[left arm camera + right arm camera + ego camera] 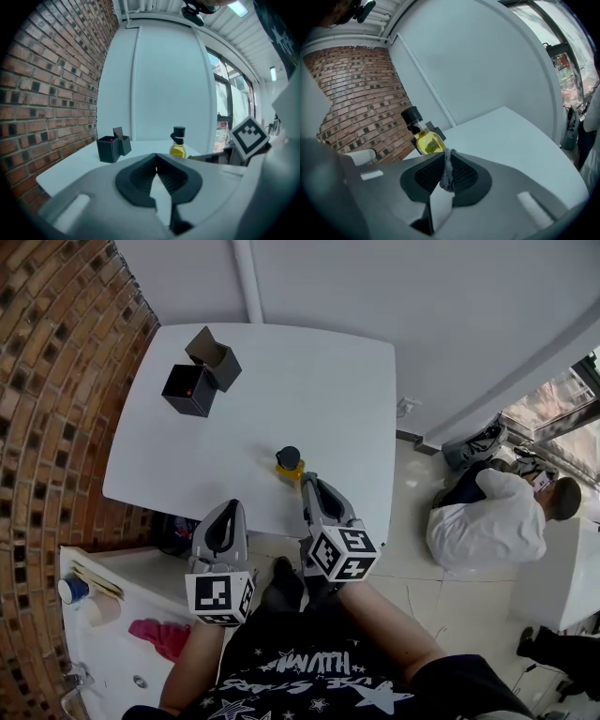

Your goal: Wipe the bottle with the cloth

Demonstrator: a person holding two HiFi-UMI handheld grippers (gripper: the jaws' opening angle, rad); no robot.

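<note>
The bottle (289, 463), holding yellow liquid under a black cap, stood upright on the white table (328, 381) near its front edge. The right gripper (307, 482) lay just beside it, on the near right side, with its marker cube (342, 553) tilted. In the right gripper view the jaws of the right gripper (445, 152) were clamped together on a thin fold of grey cloth (447, 171) that ran between the pads. The bottle (423, 136) rose just beyond the tips, its base hidden behind them. Whether cloth or jaws touched the glass could not be told. The left gripper (230, 507) sat to the left, near the table's front edge and apart from the bottle. In its own view the jaws of the left gripper (156, 157) were closed tight with nothing between them. The bottle (178, 143) showed ahead and slightly right. Two black boxes (200, 376) stood together at the table's far left corner, well apart from the bottle, beside a brick wall (47, 381). A pink rag (161, 636) lay on a white unit (103, 652) at lower left. On the floor to the right, a person (483, 521) in a white top crouched.
</note>
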